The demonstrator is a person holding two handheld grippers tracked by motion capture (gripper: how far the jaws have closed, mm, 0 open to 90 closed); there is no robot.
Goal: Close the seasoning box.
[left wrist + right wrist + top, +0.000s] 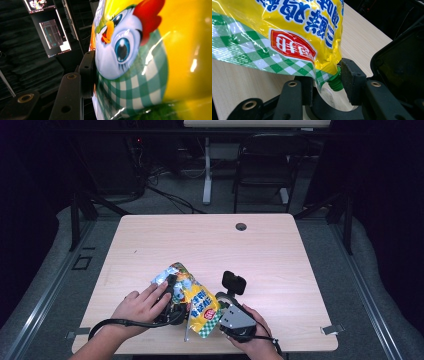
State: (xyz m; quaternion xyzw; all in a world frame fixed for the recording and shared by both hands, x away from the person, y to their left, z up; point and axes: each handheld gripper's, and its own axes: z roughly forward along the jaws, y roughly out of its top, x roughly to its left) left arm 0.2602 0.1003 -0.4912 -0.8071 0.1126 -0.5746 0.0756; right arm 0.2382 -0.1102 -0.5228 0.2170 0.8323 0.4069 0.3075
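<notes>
So the left hand-held gripper (172, 302) is clamped on the upper part of the yellow snack bag (192, 300), with one black pad pressed flat against the cartoon chicken print. The bag sits between both hands, low over the near edge of the bench (270, 250). On the right, the right hand-held gripper (231, 312) has its jaws around the bag's green-checked bottom corner, and the pads look closed on it.

Both forearms in from the near edge, hands close together. Left hand (141, 304) wrapped over the left gripper (172, 295), jaws part-spread and pressing. Right hand (255, 335) low at the near right, cradling the right gripper (227, 307), jaws half apart.
</notes>
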